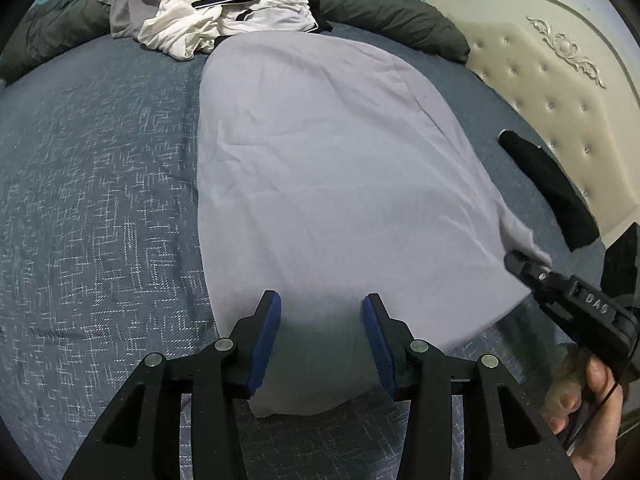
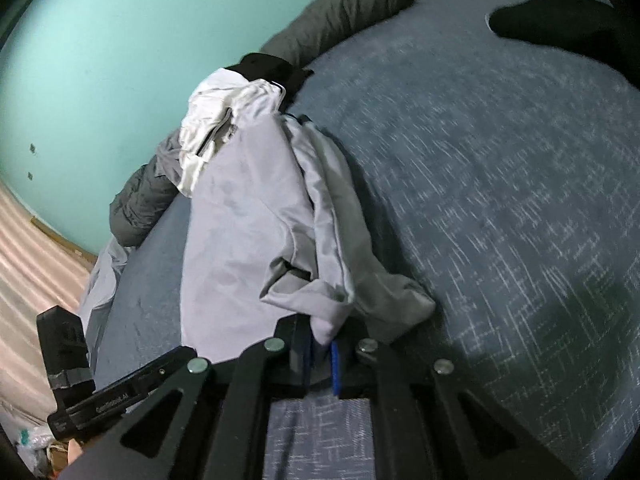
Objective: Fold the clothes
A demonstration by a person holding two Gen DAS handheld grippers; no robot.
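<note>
Blue woven bedspread [image 1: 100, 200] fills the frame; teal wall [image 2: 100, 40] upper left, tufted headboard [image 1: 560, 100] right. Left gripper [image 1: 320, 320] spread over the lilac garment [image 1: 320, 160]; right gripper [image 2: 320, 356] pinches its corner.

Home bedroom. Bed covered in a blue-grey sheet with white woven flecks [image 1: 100, 200]; cream tufted, button-studded headboard with carved scrollwork [image 1: 560, 92] at one end, turned post at its corner. Dark grey rumpled quilt [image 1: 384, 12] along the far edge. Heap of white and grey unfolded clothes [image 1: 224, 8] on the bed. Turquoise painted wall [image 2: 100, 60] behind.
</note>
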